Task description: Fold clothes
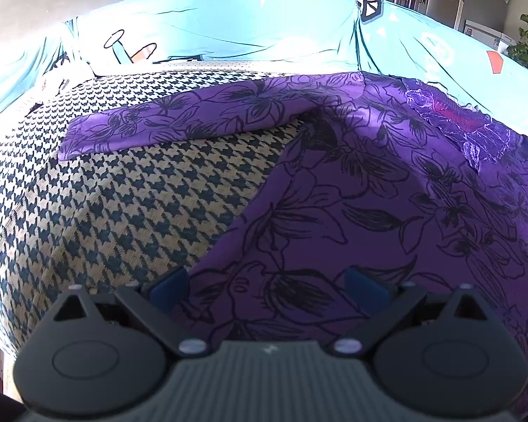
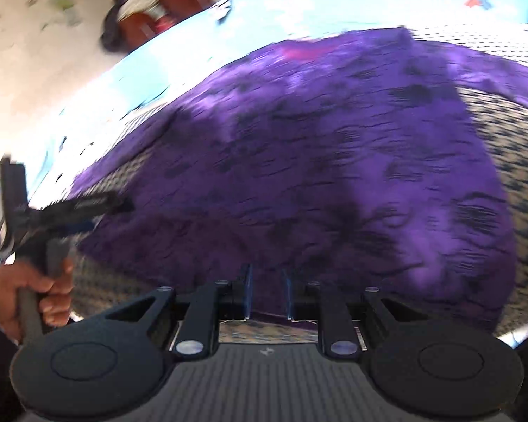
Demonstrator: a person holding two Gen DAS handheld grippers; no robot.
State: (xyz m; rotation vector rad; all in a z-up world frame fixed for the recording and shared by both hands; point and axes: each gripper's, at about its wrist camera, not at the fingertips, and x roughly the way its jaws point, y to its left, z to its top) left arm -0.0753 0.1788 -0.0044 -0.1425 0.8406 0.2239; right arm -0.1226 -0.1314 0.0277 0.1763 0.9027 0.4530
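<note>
A: Where is the garment?

B: The purple floral dress lies spread on a houndstooth blanket over a sofa, with a turquoise printed sheet draped on the backrest behind it. One sleeve stretches out flat to the left across the blanket, and a lace neckline with a pink patch sits at the far right edge of the left wrist view.

A: And the left hand-held gripper?

B: It hovers over the lower part of the dress, blue fingertips spread wide with nothing between them. The left fingertip is over the blanket just beside the dress's edge, the right one over the purple cloth.

A: The right hand-held gripper?

B: Its view is blurred. The jaws stand only a narrow gap apart, and I see no cloth pinched between the pads; the dress's hem lies just ahead of the tips, with blanket showing beneath them. In that same view a person's hand grips the handle of the left tool at the left edge, which points over the dress's far side.
</note>
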